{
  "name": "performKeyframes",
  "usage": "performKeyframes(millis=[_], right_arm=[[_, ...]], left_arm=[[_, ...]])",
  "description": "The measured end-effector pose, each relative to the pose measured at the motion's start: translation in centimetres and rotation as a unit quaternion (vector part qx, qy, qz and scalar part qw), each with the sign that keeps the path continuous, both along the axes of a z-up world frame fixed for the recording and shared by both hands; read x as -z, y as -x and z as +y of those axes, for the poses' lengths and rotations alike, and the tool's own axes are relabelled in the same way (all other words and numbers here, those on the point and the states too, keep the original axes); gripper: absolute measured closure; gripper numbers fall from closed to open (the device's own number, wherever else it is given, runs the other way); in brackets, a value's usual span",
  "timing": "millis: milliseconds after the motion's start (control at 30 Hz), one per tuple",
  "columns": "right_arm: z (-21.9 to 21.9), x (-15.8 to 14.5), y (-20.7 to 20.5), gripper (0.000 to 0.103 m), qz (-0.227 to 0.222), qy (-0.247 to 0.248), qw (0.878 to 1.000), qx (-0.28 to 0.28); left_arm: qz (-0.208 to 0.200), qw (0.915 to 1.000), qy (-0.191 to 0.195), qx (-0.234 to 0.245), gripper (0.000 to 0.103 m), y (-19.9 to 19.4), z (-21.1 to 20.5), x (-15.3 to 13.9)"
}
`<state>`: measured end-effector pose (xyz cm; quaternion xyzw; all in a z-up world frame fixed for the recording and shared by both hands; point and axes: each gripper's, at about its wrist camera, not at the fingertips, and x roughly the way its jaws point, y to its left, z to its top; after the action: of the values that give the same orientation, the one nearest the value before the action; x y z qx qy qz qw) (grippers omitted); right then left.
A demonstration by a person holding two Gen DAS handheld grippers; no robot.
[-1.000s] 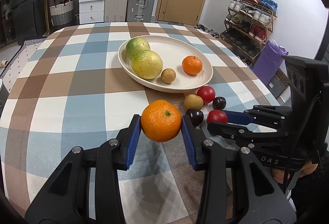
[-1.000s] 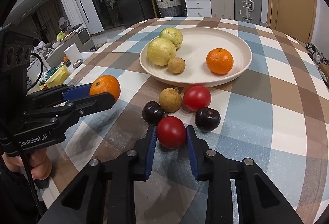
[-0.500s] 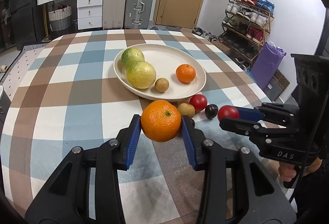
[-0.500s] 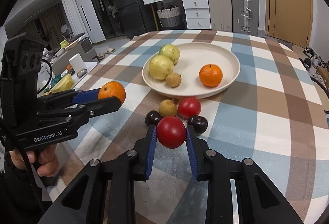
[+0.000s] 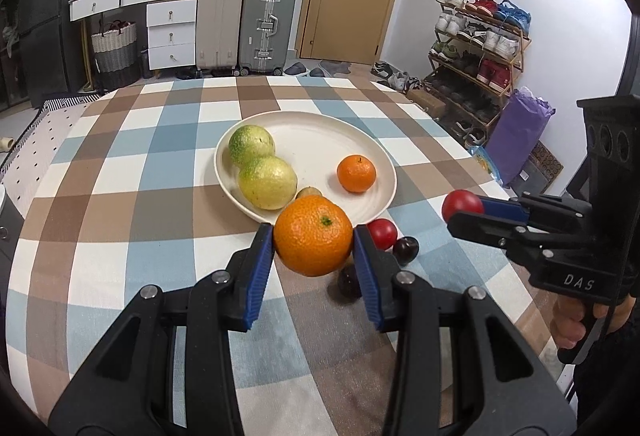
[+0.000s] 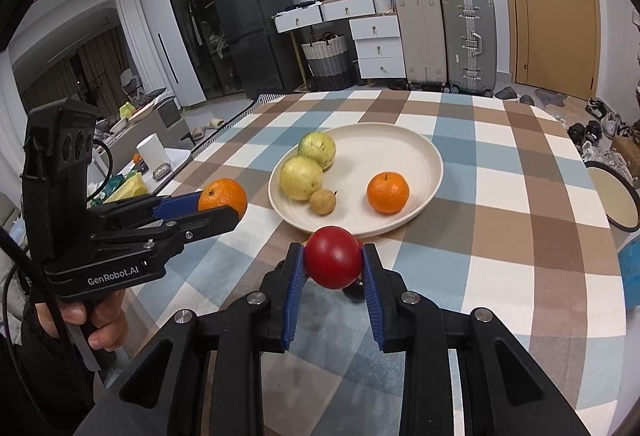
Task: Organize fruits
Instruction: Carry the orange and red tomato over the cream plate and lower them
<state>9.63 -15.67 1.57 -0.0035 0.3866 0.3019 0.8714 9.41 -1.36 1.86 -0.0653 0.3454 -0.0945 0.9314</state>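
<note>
Covering the table, a checked cloth (image 5: pixel 120 204) is seen under a cream plate (image 5: pixel 384 164) in which two green-yellow guavas (image 5: pixel 267 182), a small orange (image 5: pixel 356 174) and a longan (image 6: pixel 322 201) lie. A large orange (image 5: pixel 313 241) is pinched by the left gripper (image 5: pixel 313 248) above the cloth, near the plate's rim. A red tomato (image 6: pixel 334 257) is clamped in the right gripper (image 6: pixel 334 264), likewise raised.

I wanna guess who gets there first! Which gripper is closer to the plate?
Left, probably. The left gripper holds its orange by the plate rim; the right gripper looks slightly short of it.
</note>
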Motion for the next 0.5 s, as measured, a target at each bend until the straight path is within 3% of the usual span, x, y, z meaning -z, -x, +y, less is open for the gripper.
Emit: performKeyframes(millis=[500], right_arm=[[-0.5,-0.5,-3.8,0.074,-0.013,-0.013,1.0,0.021]], left_arm=[[-0.011,0.9998,-0.015,-0.001,0.066,-5.0,-0.8,-0.6]])
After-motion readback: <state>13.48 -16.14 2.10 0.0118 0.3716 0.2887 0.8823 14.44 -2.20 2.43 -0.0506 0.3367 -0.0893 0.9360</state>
